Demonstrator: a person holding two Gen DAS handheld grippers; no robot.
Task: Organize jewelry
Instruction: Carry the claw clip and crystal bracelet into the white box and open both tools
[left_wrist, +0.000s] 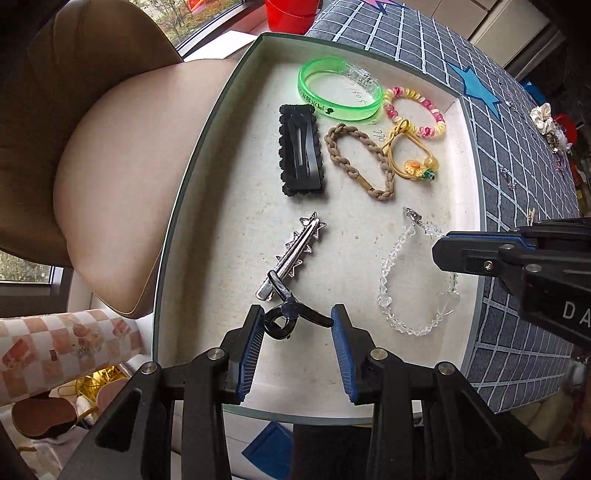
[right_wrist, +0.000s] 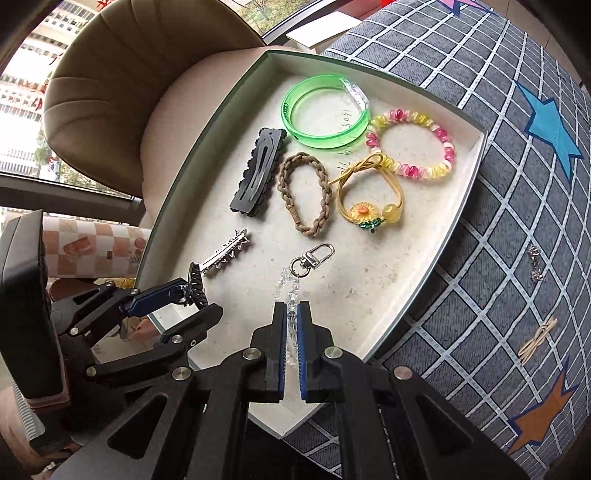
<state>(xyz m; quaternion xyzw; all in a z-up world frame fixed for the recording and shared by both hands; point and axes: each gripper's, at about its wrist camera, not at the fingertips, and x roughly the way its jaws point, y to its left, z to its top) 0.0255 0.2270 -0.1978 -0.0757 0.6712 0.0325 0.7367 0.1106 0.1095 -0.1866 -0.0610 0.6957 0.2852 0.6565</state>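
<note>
A shallow white tray (left_wrist: 472, 155) (right_wrist: 469, 173) holds a green bangle (left_wrist: 340, 94), a black snap clip (left_wrist: 301, 149), a braided brown hair tie (left_wrist: 360, 162), a pink-and-yellow spiral bracelet (right_wrist: 410, 147), a yellow flower hair tie (right_wrist: 369, 206) and a silver star clip (left_wrist: 295, 254). At the tray's near edge my left gripper (left_wrist: 297, 325) (right_wrist: 201, 297) is shut on a small black claw clip (left_wrist: 286, 319) (right_wrist: 194, 284). The right gripper (right_wrist: 291, 310) (left_wrist: 441, 253) is shut on a clear bead chain (right_wrist: 291, 284) (left_wrist: 388, 280), whose metal clasp (right_wrist: 314, 256) lies toward the tray's middle.
The tray sits on a grey checked cloth with stars (right_wrist: 517, 206). Loose pieces lie on the cloth to the right: beige hairpins (right_wrist: 535, 339), a small silver piece (right_wrist: 535, 264) and a white scrunchie (left_wrist: 541, 116). A brown chair (left_wrist: 122, 177) stands beside the tray's left edge.
</note>
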